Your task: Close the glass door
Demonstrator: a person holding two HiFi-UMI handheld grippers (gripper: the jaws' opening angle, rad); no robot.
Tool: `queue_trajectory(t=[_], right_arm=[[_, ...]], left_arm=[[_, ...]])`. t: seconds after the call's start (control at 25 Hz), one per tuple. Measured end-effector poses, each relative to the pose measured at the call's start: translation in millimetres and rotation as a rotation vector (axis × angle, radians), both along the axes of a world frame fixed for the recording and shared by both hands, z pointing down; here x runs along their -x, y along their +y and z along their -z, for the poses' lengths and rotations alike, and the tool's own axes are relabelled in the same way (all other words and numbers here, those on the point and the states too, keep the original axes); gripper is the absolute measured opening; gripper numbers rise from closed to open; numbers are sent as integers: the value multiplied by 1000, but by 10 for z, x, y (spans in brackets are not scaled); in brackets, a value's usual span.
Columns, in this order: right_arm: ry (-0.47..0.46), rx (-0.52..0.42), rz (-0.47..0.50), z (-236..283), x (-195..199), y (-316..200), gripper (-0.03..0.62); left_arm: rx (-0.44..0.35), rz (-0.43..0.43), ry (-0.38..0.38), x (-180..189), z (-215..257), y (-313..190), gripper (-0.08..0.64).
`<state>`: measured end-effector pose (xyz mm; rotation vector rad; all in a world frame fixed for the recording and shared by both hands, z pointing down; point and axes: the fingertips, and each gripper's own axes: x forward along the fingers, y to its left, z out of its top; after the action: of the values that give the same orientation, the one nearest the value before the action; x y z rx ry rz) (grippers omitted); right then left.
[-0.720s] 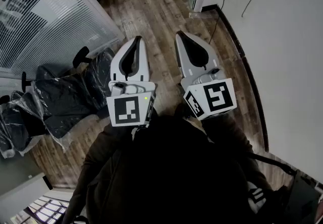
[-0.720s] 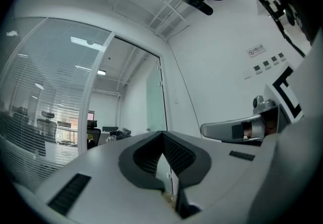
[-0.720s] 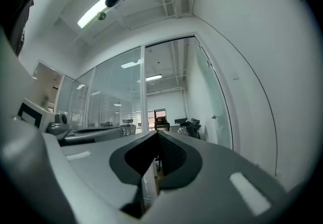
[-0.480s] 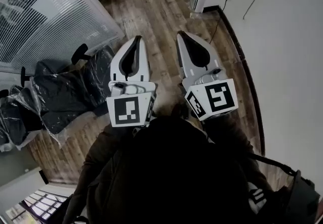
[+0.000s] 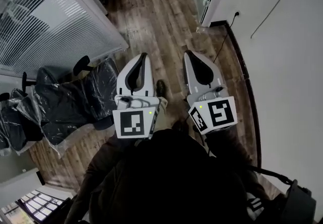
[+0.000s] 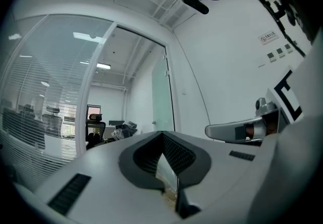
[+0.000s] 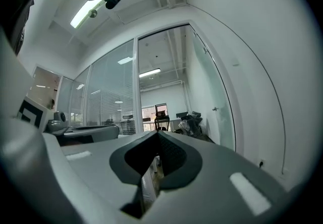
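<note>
I am looking down on a wooden floor (image 5: 151, 11) that is running between a white wall (image 5: 287, 66) on the right and a glass partition (image 5: 45, 21) with blinds on the left. The glass door (image 7: 214, 117), a frosted greenish panel, is standing ahead at the far end of the corridor beside the white wall. In the right gripper view it is sitting to the right of an open doorway (image 7: 161, 102), with a small handle (image 7: 215, 109) showing on it, well apart from both tools. Along the foot of the partition, office chairs (image 5: 65, 102) are sitting wrapped in clear plastic sheeting, the wrap enclosing their dark seats and backs. The person's dark jacket (image 5: 171, 177) is filling the bottom of the head view. I am holding the left gripper (image 5: 142, 56) out over the floor, pointing toward the door; its jaws are meeting at the tips and nothing is sitting between them. The right gripper (image 5: 190, 53) is hanging just beside it, level with it, and its jaws are likewise pressing together at the tips with nothing caught in them. Each marker cube is facing up toward the head camera. A shoe (image 5: 161, 88) is showing on the floor between the two tools, and a thin cable (image 5: 275, 8) is running up the white wall from a socket (image 5: 236, 15).
</note>
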<state>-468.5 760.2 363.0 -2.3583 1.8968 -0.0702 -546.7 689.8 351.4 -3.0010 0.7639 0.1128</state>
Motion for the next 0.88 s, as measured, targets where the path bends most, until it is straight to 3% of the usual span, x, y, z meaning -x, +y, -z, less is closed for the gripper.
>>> queue_trajectory(t=[0.44,0.88], right_arm=[[11,1,-28,87,-1341,-1438,2],[17,-7,-52,291,-2103,-2348,2]], left_arm=[[11,-67,3,-1472,45,-1491,-3],[26,-107,-10,-2195,95,-2355,-3]])
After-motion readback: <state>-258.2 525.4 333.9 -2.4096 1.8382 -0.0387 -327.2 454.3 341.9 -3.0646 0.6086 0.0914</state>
